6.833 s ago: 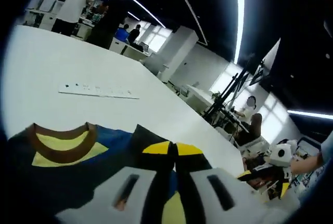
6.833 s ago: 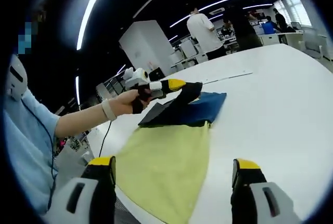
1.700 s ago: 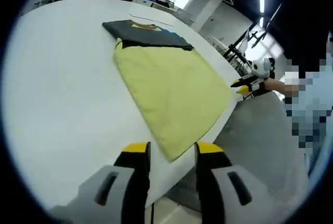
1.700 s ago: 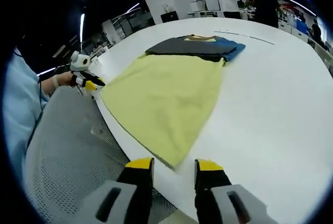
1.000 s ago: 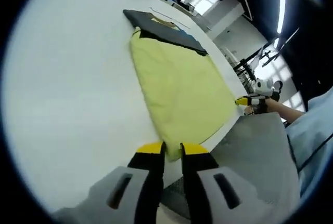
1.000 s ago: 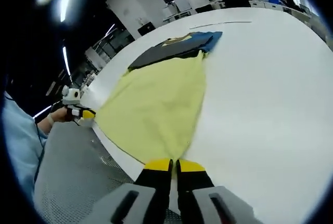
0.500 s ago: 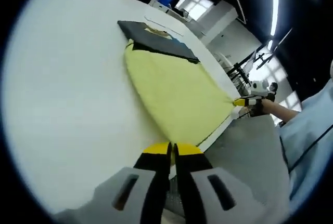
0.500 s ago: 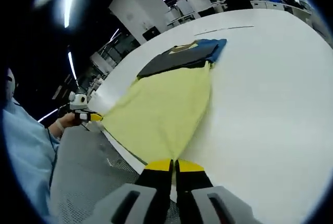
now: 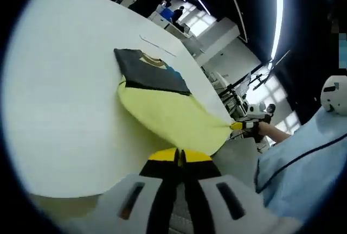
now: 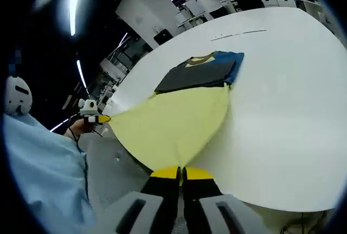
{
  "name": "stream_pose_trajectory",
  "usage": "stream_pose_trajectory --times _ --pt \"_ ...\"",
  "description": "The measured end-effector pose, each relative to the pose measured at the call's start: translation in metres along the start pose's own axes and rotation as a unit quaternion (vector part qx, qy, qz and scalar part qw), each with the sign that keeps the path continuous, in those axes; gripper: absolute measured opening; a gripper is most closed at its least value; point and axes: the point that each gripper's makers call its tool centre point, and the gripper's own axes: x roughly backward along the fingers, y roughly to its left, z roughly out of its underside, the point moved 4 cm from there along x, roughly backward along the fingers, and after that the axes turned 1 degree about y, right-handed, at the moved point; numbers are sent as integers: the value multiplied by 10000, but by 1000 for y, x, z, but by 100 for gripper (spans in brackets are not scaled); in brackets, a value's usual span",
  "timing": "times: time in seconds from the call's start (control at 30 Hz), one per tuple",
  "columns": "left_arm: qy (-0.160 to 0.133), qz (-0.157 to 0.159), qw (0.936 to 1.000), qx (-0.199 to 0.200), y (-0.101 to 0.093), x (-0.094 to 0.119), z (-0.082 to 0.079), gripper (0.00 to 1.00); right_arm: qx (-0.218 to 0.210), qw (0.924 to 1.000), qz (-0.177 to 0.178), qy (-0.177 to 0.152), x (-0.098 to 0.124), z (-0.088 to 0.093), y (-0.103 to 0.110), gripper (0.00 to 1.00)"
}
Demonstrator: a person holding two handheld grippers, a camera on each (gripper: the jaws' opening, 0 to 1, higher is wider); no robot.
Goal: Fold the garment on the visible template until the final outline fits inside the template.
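You're mid-fold right now, with both corners of the hem in hand. The garment (image 9: 162, 106) is a soft T-shirt with a pale yellow body and a dark grey and blue top section with a brown collar. It lies on the round white table (image 9: 59, 82), running from the middle of the left gripper view down to the bottom centre.

Your left gripper (image 9: 178, 155), with its yellow-tipped grey jaws, is clenched on one yellow hem corner at the bottom centre of its own view. In the right gripper view it sits at the left edge (image 10: 103, 119), pulling the cloth taut.

Your right gripper (image 10: 181, 173) is pinched tight on the other hem corner at the bottom centre of its view. It also turns up at the right of the left gripper view (image 9: 237, 126).

The yellow half looks lifted off the table and stretched between the two corners, while the dark top part (image 10: 203, 73) lies flat at centre frame. I can't make out a template outline; the fisheye blur may be hiding it.

Next move, I'd say: carry both corners forward together toward the collar, keep the tension even so the edge lands straight, then let go.
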Motion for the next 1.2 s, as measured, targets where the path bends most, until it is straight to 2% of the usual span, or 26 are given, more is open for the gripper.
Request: stream_pose_trajectory --times 0.23,0.3,0.4,0.5,0.63,0.7,0.77,0.93,1.03,1.1,1.13,1.17,1.2 --pt "-116 -4 9999 74 -10 14 13 0 -141 9995 -129 231 10 8 22 0" --pt "-124 -33 9997 214 -10 16 16 0 -127 9994 -142 273 12 9 24 0" --pt "-123 -59 9997 183 -8 14 17 0 -161 9995 -156 236 11 7 23 0" --pt "-128 -98 9998 95 -4 11 11 0 -146 9996 -151 177 10 -1 20 0" --pt "-158 -86 9998 -102 -5 7 -6 0 -138 9998 -168 -28 11 -17 17 0" --pt "-144 -80 9994 -291 -4 5 -18 0 -51 9998 -48 -202 10 -31 3 0" --pt "-136 -71 9988 -468 -1 2 -34 0 102 9998 1 -195 9 -39 1 0" --pt "-174 40 9958 -894 4 -12 -82 0 479 9963 48 -715 5 -88 -5 0" --pt "-310 61 9936 -1081 9 -23 -118 0 696 9936 203 -871 1 -119 -12 0" --pt "-364 91 9913 -1264 14 -32 -136 0 847 9912 215 -998 -4 -140 -16 0" --pt "-319 69 9915 -1256 17 -36 -142 0 826 9910 249 -1025 -6 -146 -19 0" --pt "-208 -32 9892 -1449 26 -43 -148 0 845 9903 261 -1068 -10 -156 -23 0" --pt "-253 21 9898 -1404 28 -48 -153 0 868 9896 274 -1115 -13 -163 -27 0"
